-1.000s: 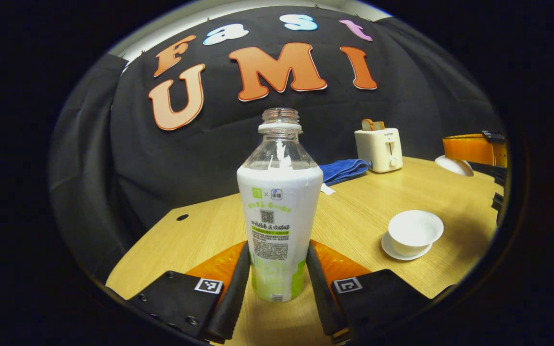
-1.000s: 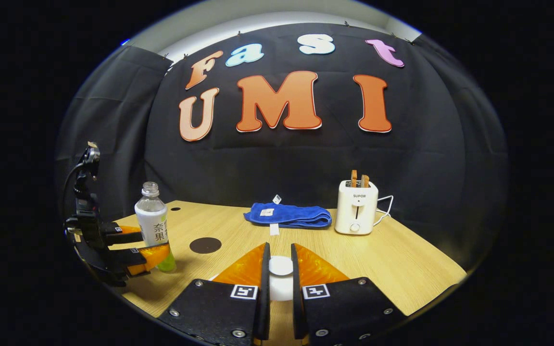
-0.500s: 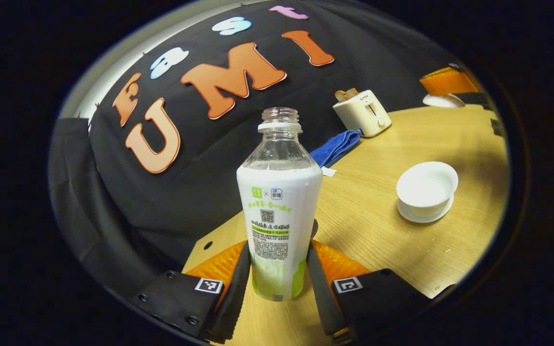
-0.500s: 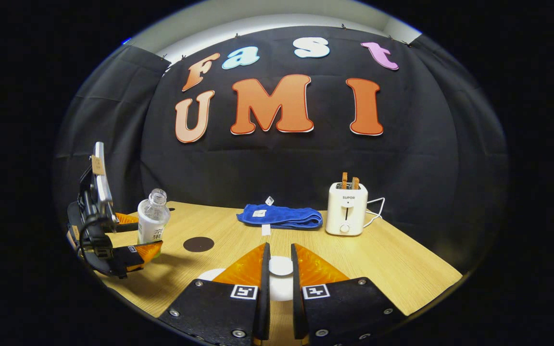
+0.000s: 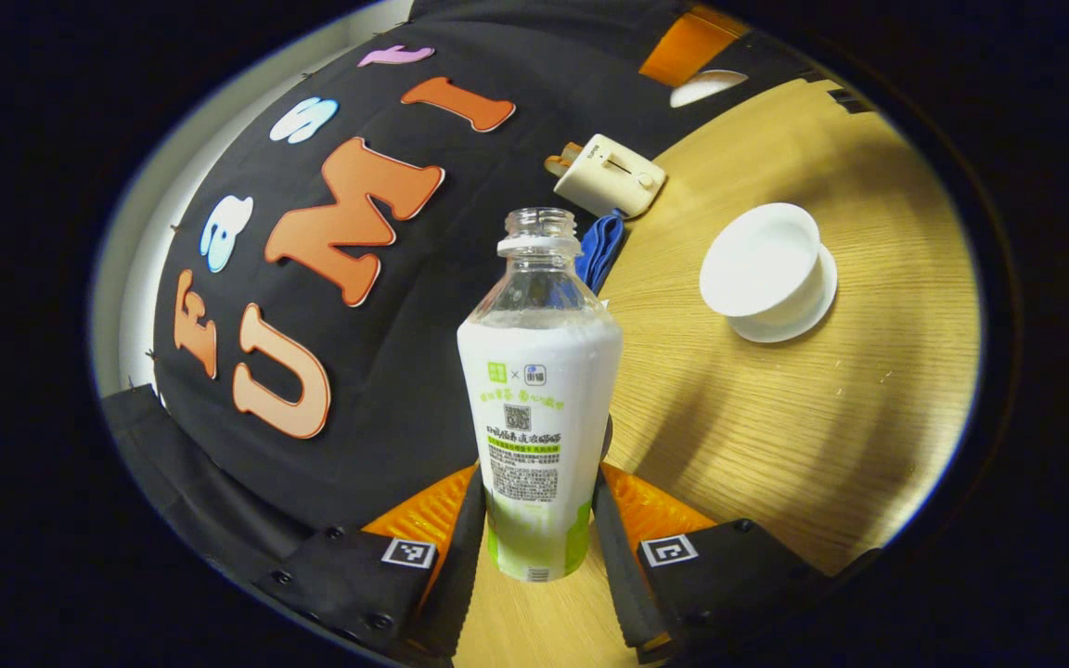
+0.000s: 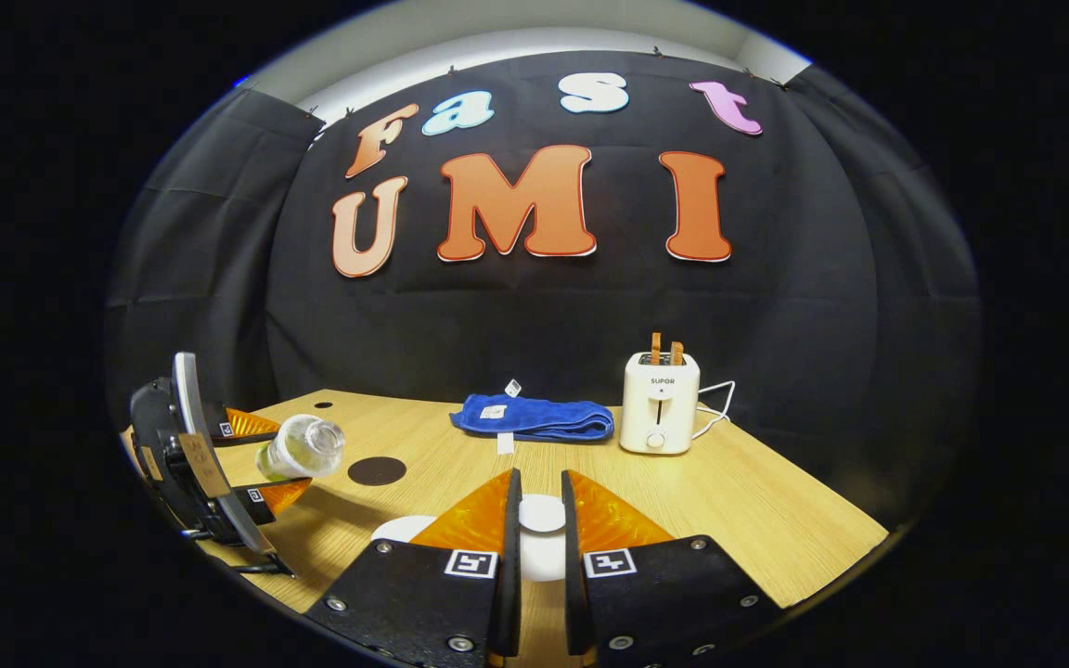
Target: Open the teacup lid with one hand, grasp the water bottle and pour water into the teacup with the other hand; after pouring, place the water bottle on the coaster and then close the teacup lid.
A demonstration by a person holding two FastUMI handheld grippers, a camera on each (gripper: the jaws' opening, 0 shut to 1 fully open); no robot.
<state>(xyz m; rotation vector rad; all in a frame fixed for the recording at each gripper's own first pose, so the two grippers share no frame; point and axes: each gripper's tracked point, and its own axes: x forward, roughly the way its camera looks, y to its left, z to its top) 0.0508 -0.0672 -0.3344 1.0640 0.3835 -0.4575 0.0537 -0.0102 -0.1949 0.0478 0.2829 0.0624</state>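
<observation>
In the left gripper view, my left gripper is shut on the uncapped water bottle, which has a white and green label. The bottle is lifted and tilted toward the open white teacup on its saucer. In the right gripper view, my right gripper is shut on the white teacup lid, held above the table. There the left gripper shows at far left with the bottle leaning mouth-first to the right. A dark round coaster lies beside it. The teacup's rim peeks out behind my right fingers.
A wooden table carries a folded blue cloth and a white toaster with toast, both near the back wall. In the left gripper view, the toaster and cloth lie beyond the bottle.
The left gripper has lifted the bottle and tipped it steadily over toward the teacup. The right gripper has held the lid nearly still.
</observation>
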